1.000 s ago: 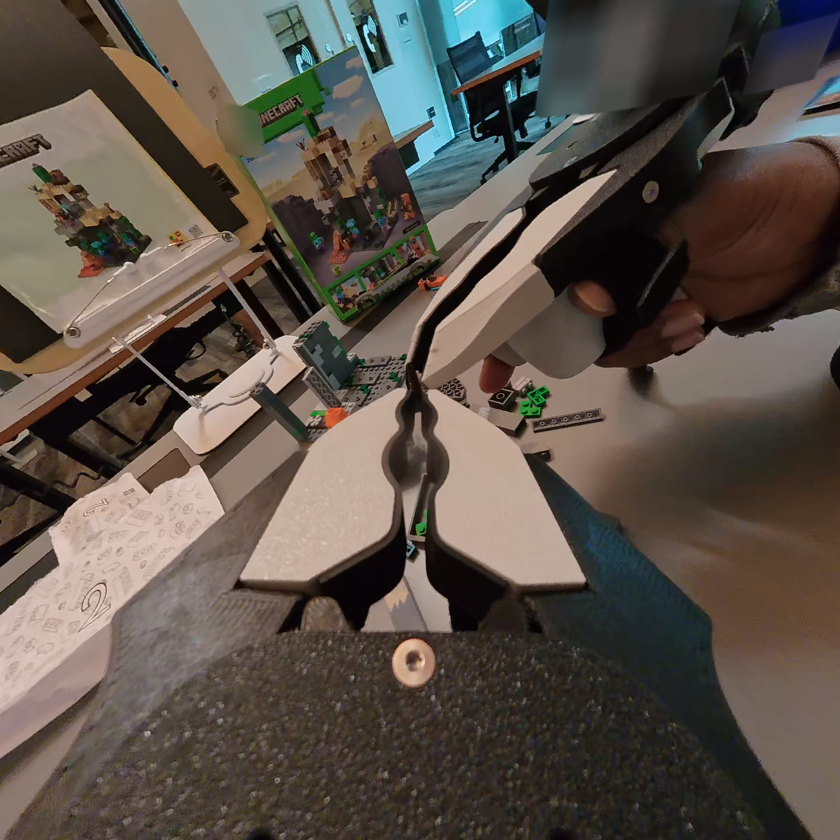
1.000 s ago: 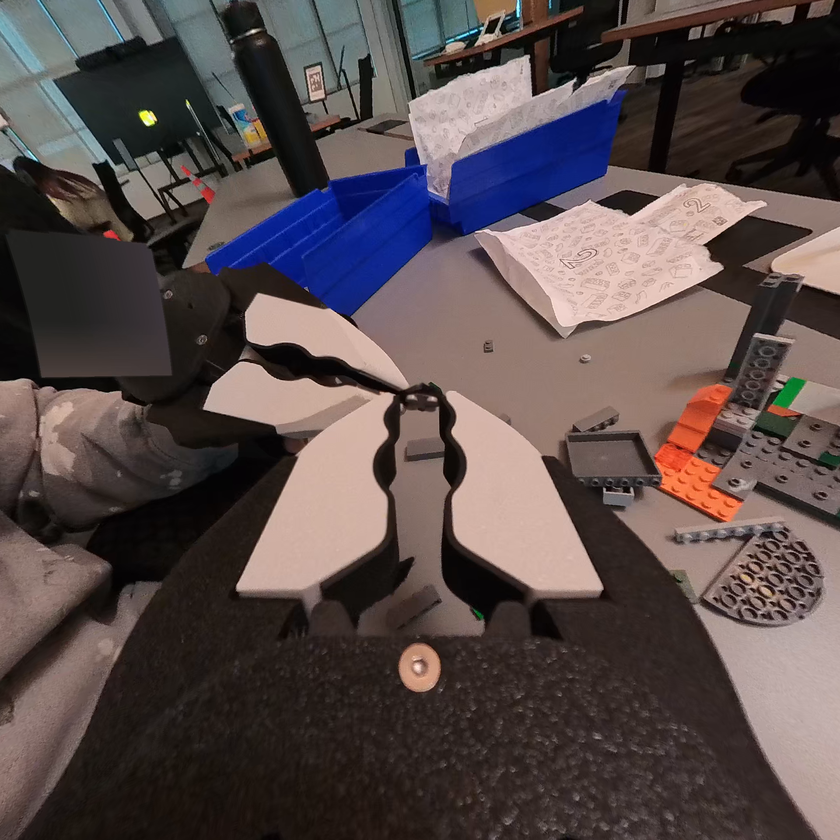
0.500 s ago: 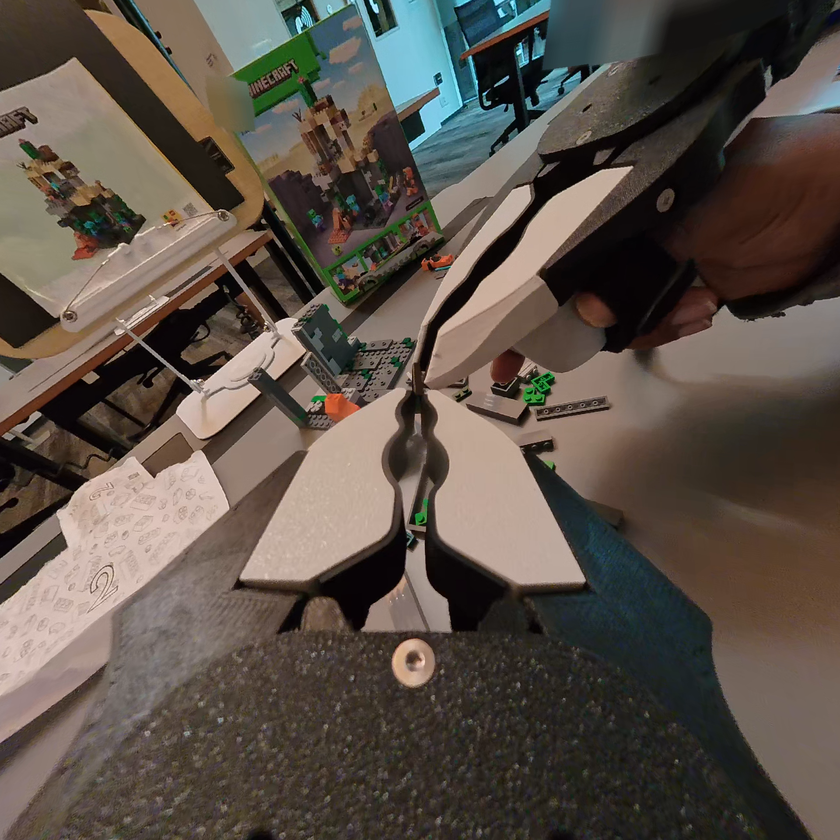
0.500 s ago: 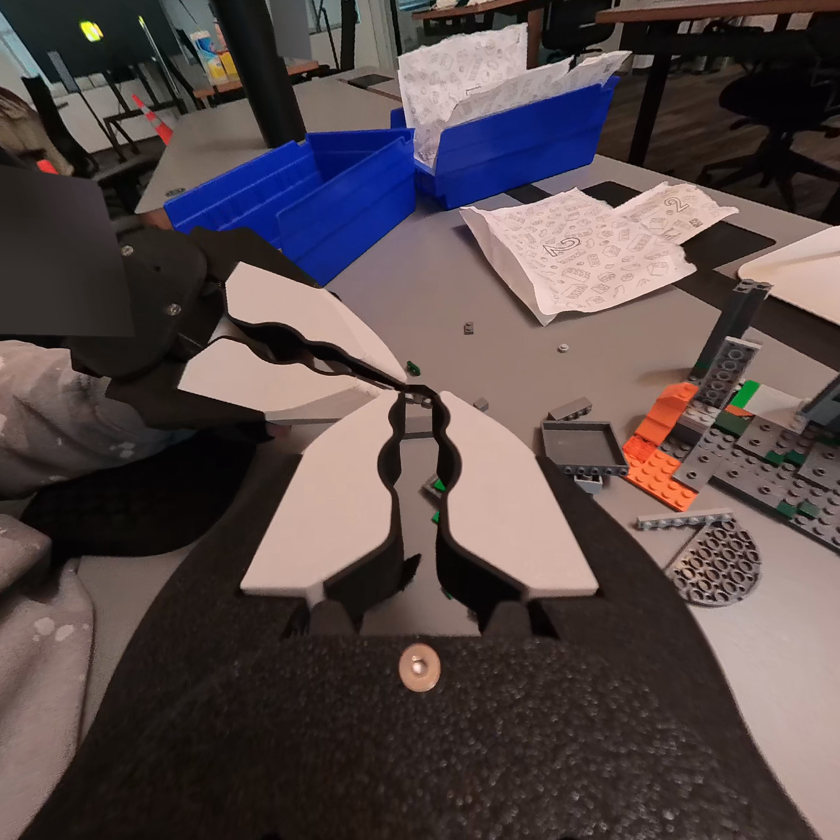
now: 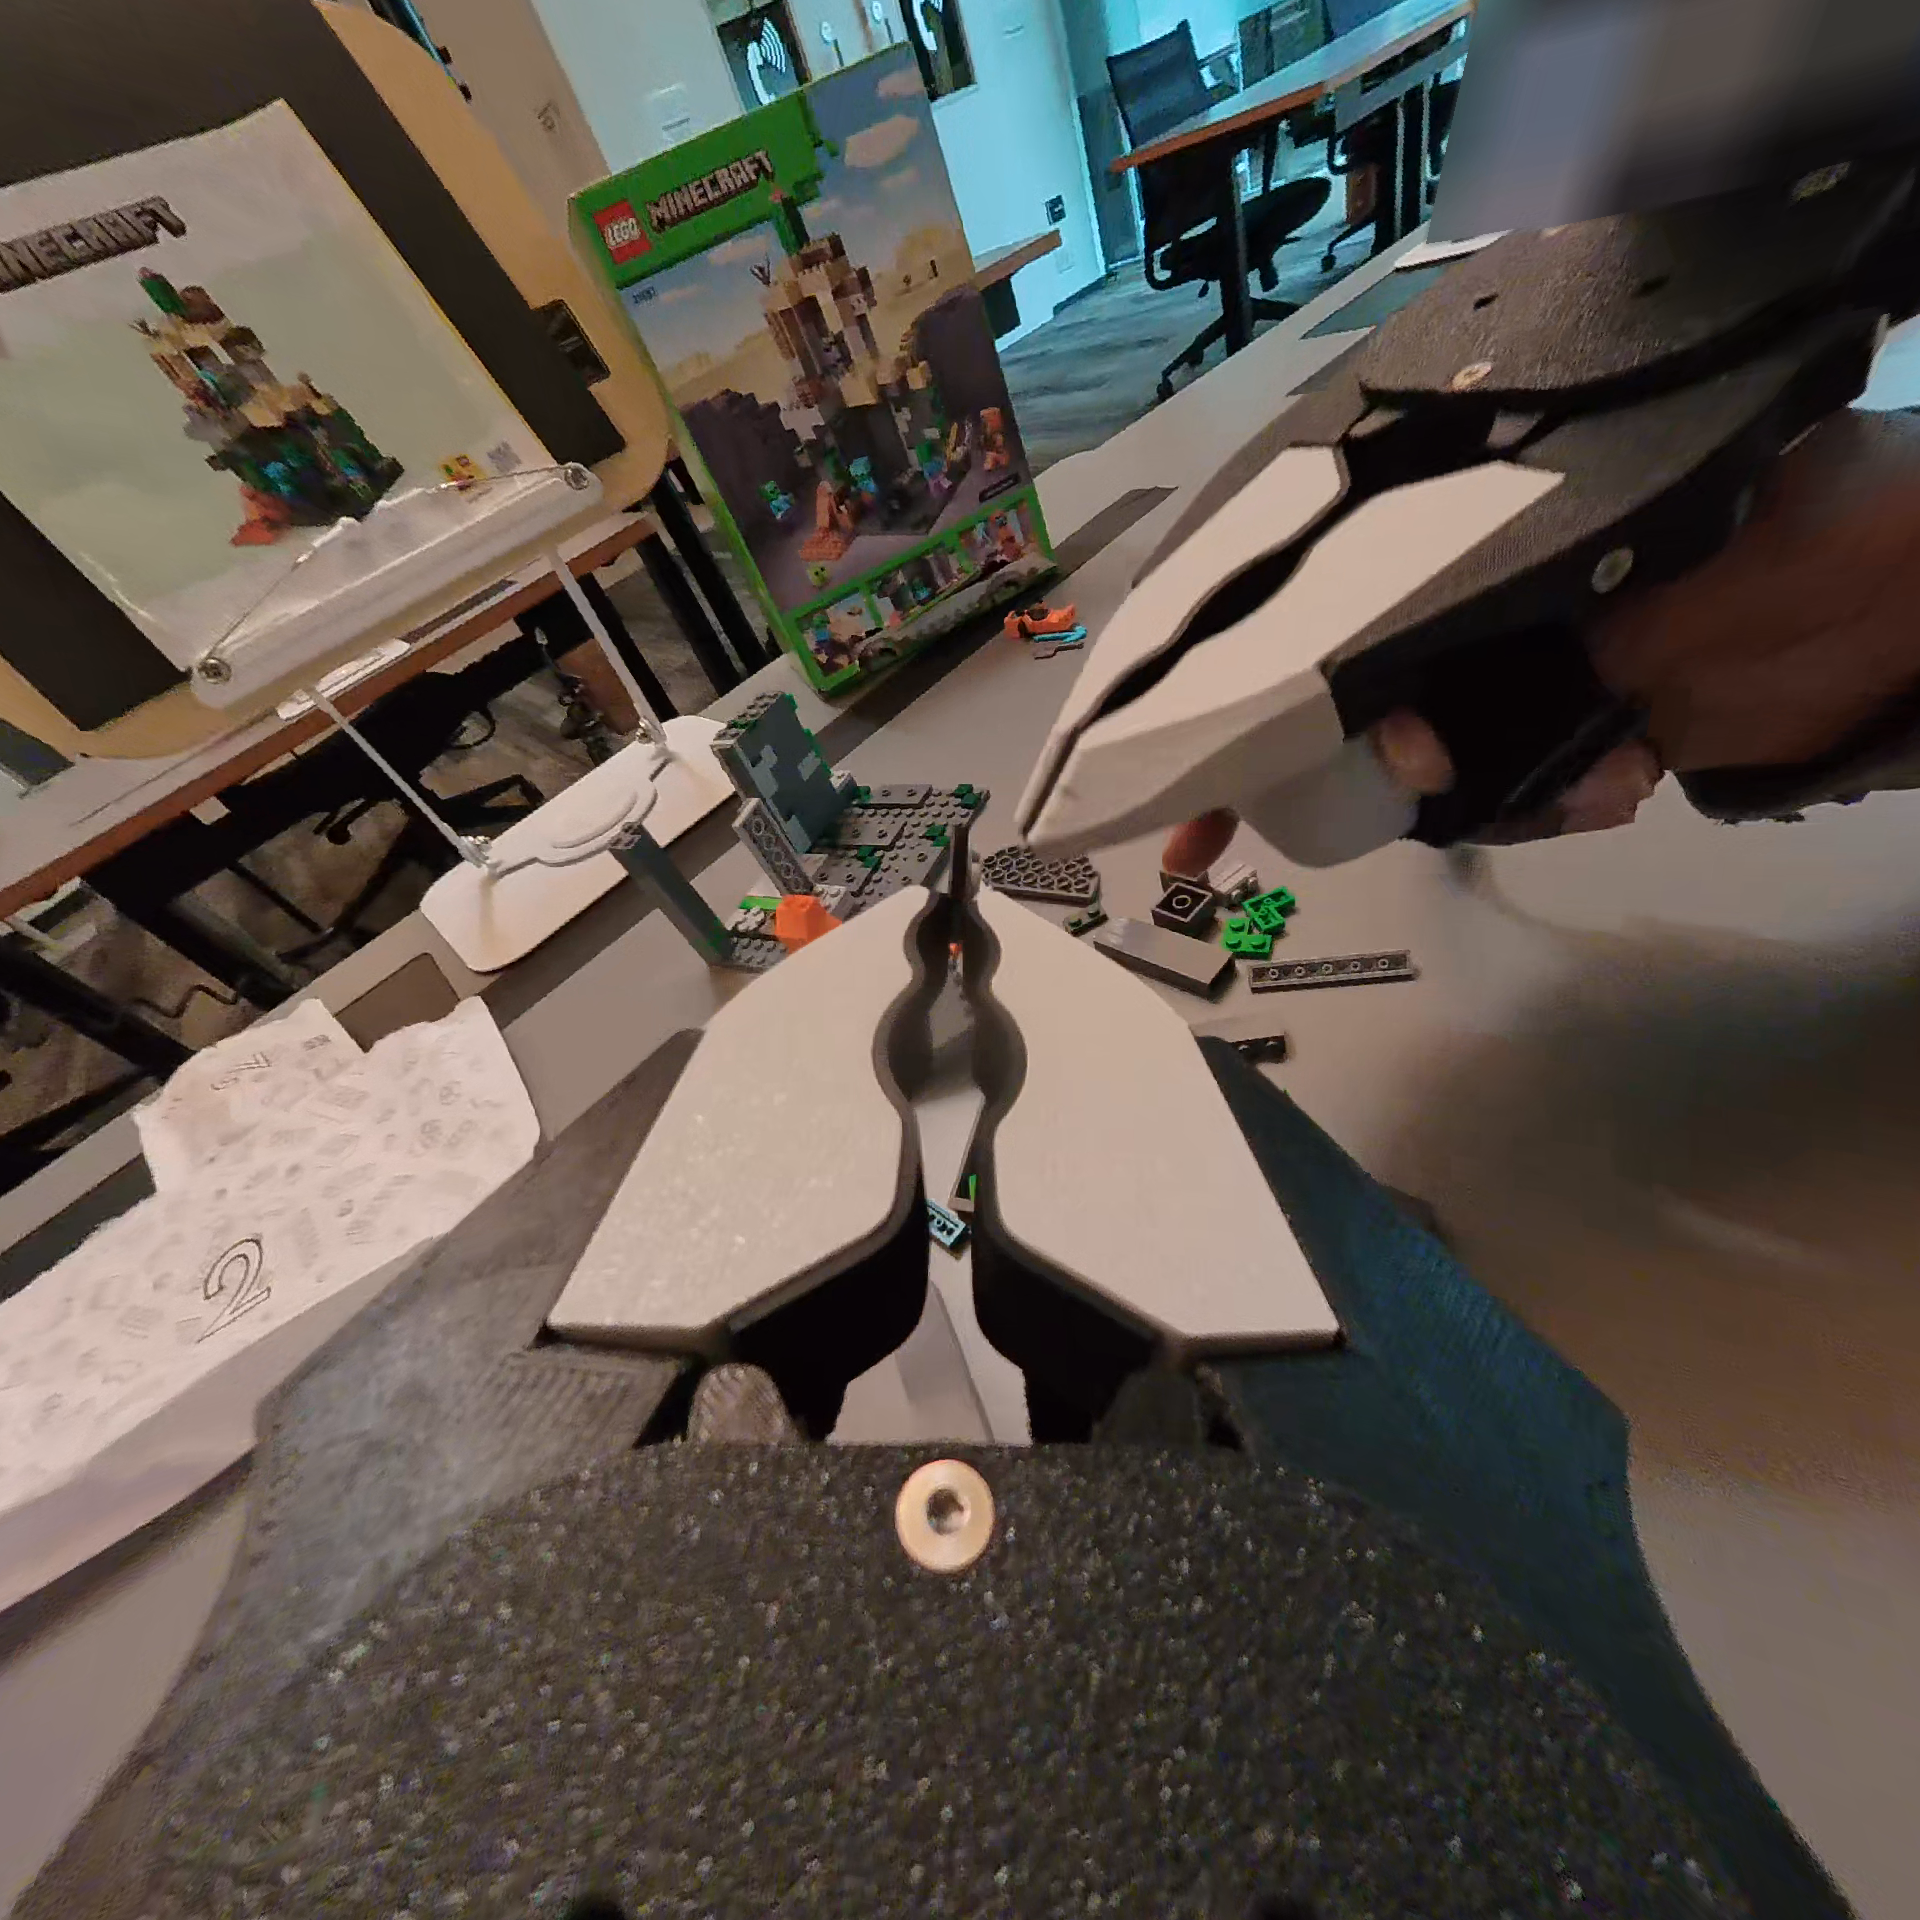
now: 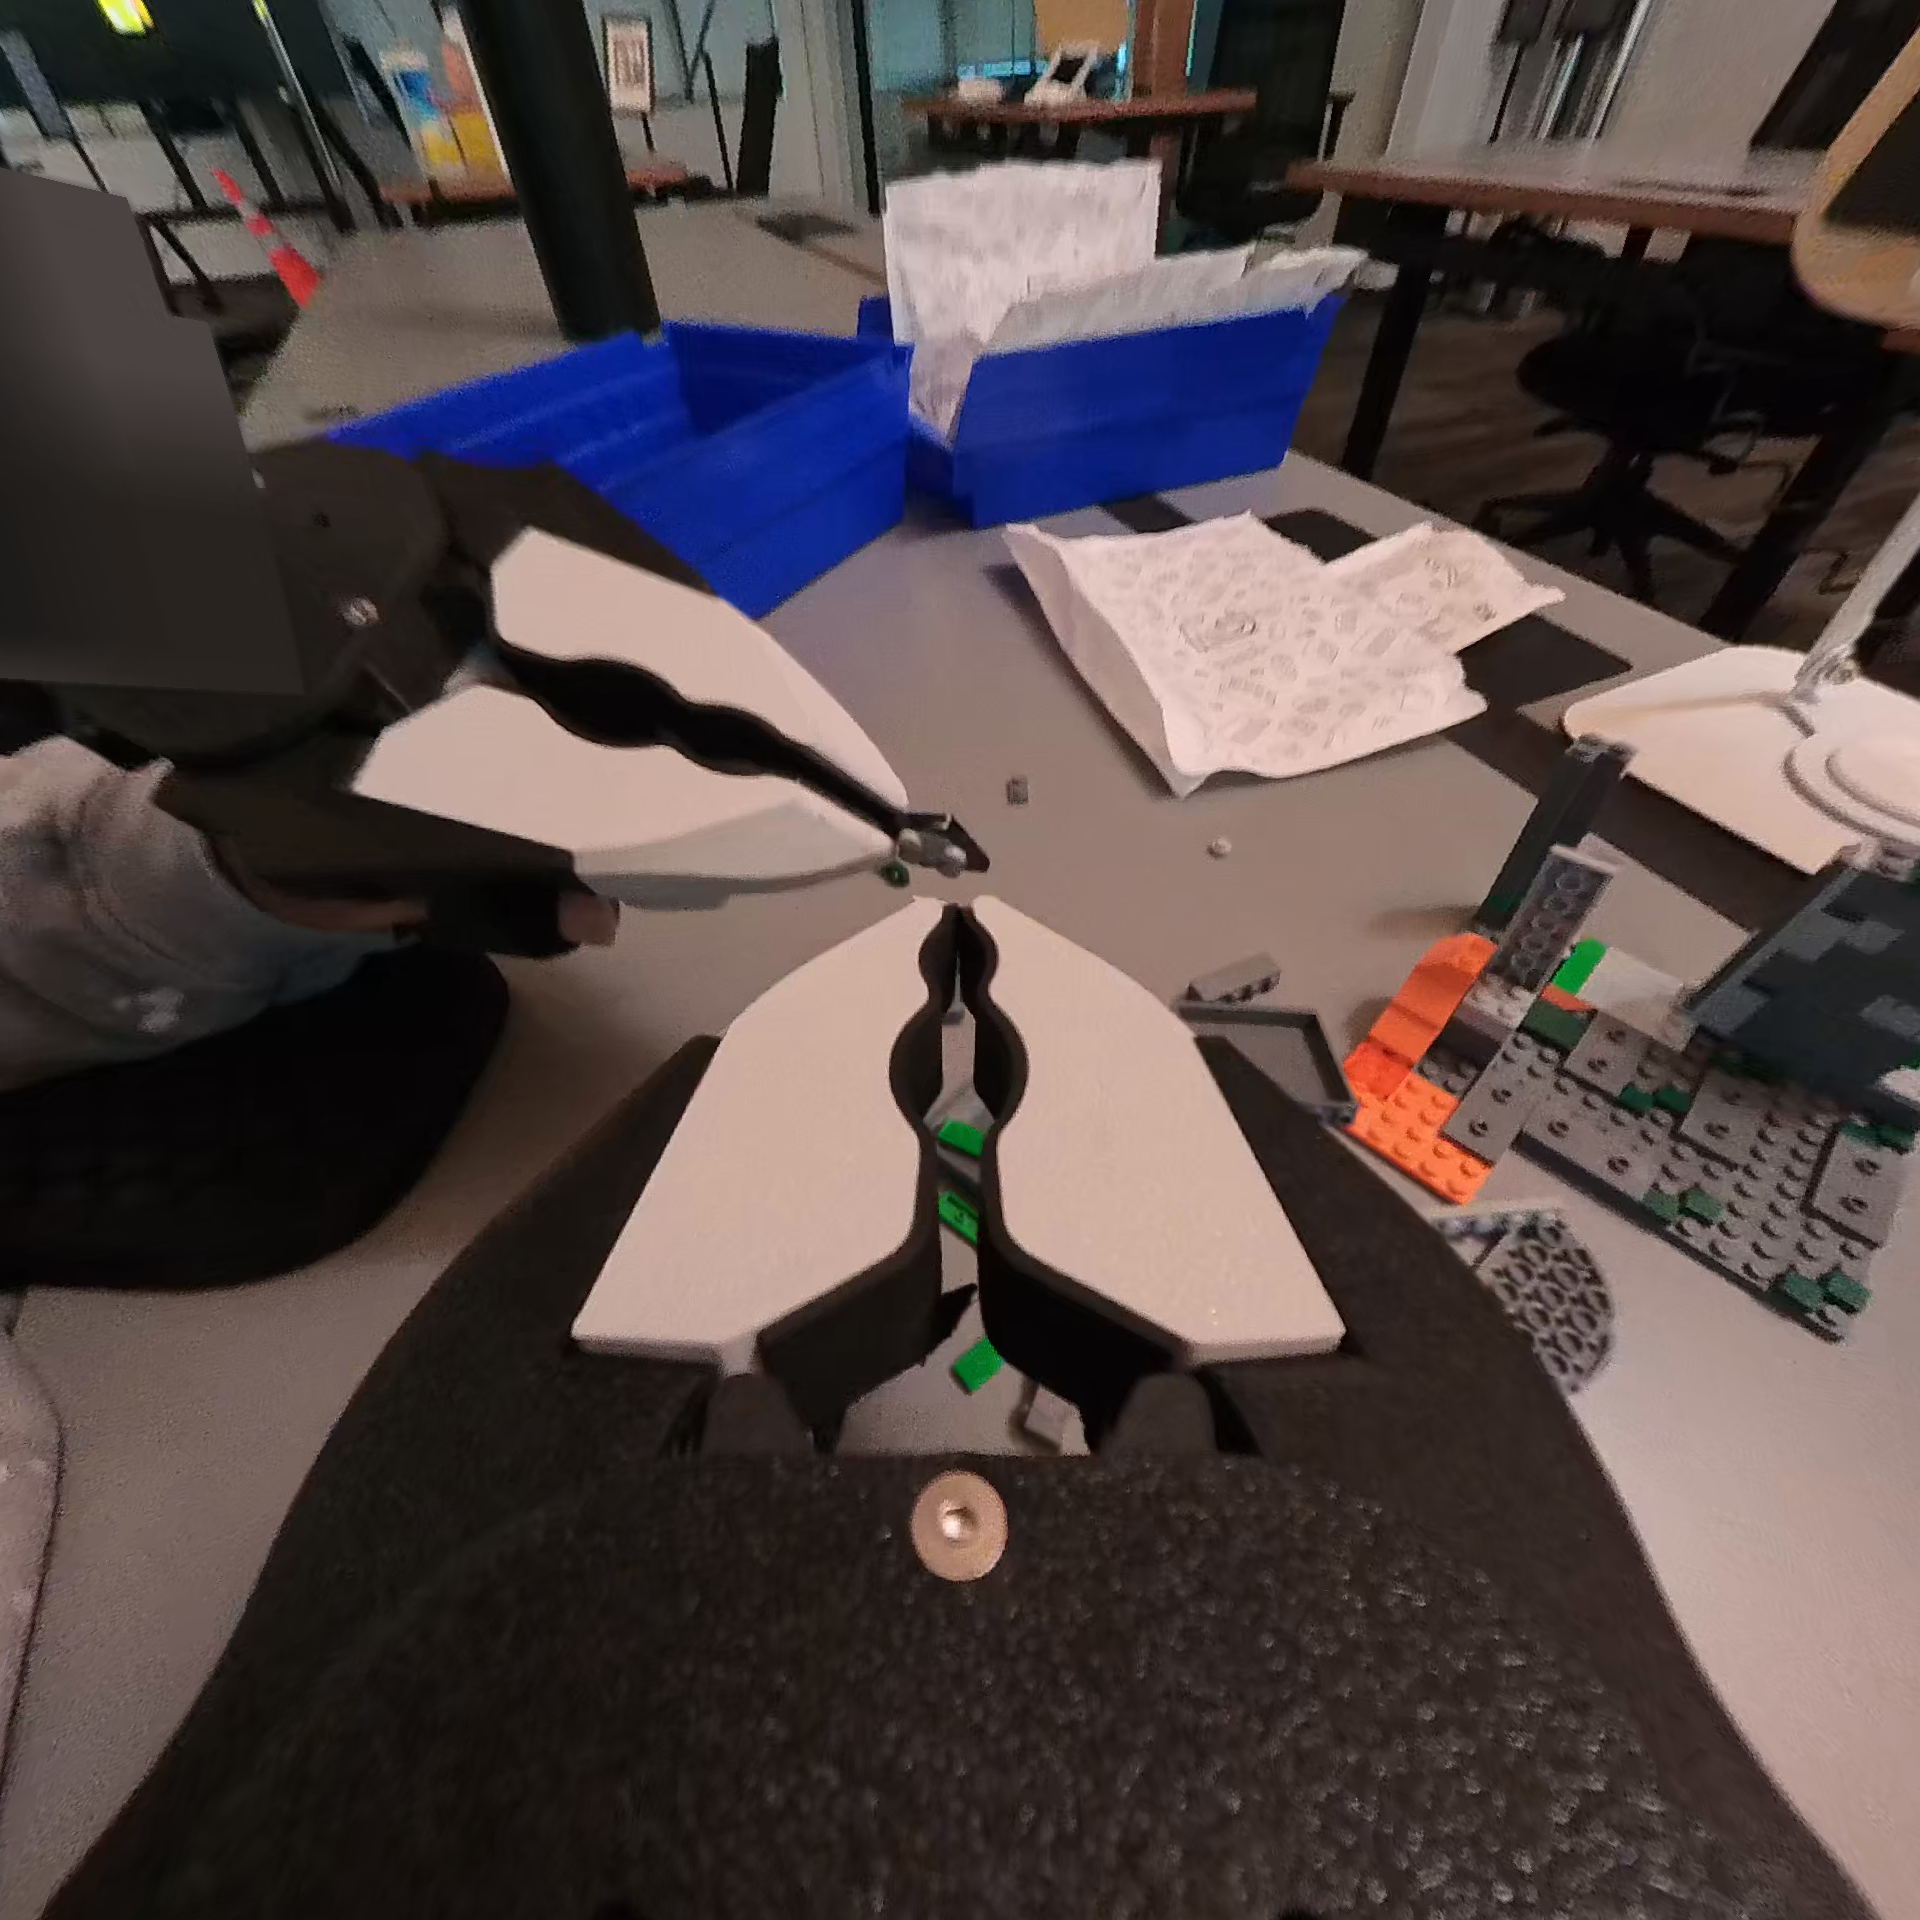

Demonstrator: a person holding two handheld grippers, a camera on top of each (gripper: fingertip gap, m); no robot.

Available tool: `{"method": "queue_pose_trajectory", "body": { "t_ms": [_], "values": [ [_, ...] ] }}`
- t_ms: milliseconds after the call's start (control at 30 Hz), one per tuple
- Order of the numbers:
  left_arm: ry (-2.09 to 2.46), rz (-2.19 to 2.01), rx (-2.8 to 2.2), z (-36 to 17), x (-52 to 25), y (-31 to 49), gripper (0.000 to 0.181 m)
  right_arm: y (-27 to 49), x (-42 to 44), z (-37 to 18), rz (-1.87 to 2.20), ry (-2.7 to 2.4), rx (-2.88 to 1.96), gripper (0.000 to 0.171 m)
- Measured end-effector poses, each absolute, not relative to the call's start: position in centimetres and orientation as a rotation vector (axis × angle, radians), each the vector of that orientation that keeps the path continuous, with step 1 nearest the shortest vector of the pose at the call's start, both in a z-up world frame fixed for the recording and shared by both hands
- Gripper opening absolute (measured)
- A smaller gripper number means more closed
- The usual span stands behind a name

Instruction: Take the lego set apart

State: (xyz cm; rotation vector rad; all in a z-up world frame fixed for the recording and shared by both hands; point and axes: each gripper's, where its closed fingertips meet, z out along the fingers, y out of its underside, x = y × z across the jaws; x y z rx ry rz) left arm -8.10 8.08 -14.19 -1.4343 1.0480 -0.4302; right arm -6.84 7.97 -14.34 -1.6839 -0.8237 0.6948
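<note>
My left gripper (image 5: pixel 956 896) is shut on a small dark grey lego piece (image 6: pixel 935 847) that sticks out past its tips. It also shows in the right wrist view (image 6: pixel 914 844), at the left. My right gripper (image 6: pixel 954 914) is shut with nothing visible between its tips, a little below and apart from the left one. It also shows in the left wrist view (image 5: pixel 1031 823). The partly dismantled lego build (image 6: pixel 1714 1122), grey plates with an orange plate and a dark wall, lies to the right; in the left wrist view it (image 5: pixel 831 821) lies just beyond my left gripper.
Loose grey and green pieces (image 5: pixel 1247 925) lie on the grey table. Blue bins (image 6: pixel 779 457) stand at the back and a printed paper bag (image 6: pixel 1278 644) lies near them. The lego box (image 5: pixel 831 416) and a booklet on a white stand (image 5: pixel 260 384) are behind the build. From either gripper's tips it is about 25 cm to the partly dismantled lego build (image 6: pixel 1714 1122). The left camera catches it too, in the left wrist view (image 5: pixel 876 837).
The two grippers, tip to tip on the small piece before, have pulled apart. The piece stays in my left gripper; my right gripper has drawn back empty.
</note>
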Motion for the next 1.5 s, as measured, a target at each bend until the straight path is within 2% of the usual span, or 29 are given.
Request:
{"method": "queue_pose_trajectory", "body": {
  "t_ms": [133, 467, 833, 1033, 1500],
  "values": [
    [1.051, -0.438, -1.432, -14.3, -8.0, 8.1, 0.003, 7.7, -7.4, -13.8, 0.768, -0.777, -1.683, 0.015],
    [1.068, -0.416, -1.413, -14.3, -7.7, 7.7, 0.003, 7.9, -7.5, -14.3, 0.762, -0.751, -1.715, 0.008],
    [1.046, -0.461, -1.479, -14.6, -7.8, 7.9, 0.003, 8.1, -7.4, -15.0, 0.418, -0.931, -1.628, 0.0],
    [1.084, -0.479, -1.579, -16.1, -7.7, 8.1, 0.003, 8.3, -7.3, -16.6, 0.238, -1.076, -1.587, 0.0],
    [1.136, -0.465, -1.616, -17.1, -7.5, 7.9, 0.003, 8.6, -7.3, -17.4, 0.209, -1.106, -1.617, 0.006]
  ]
}}
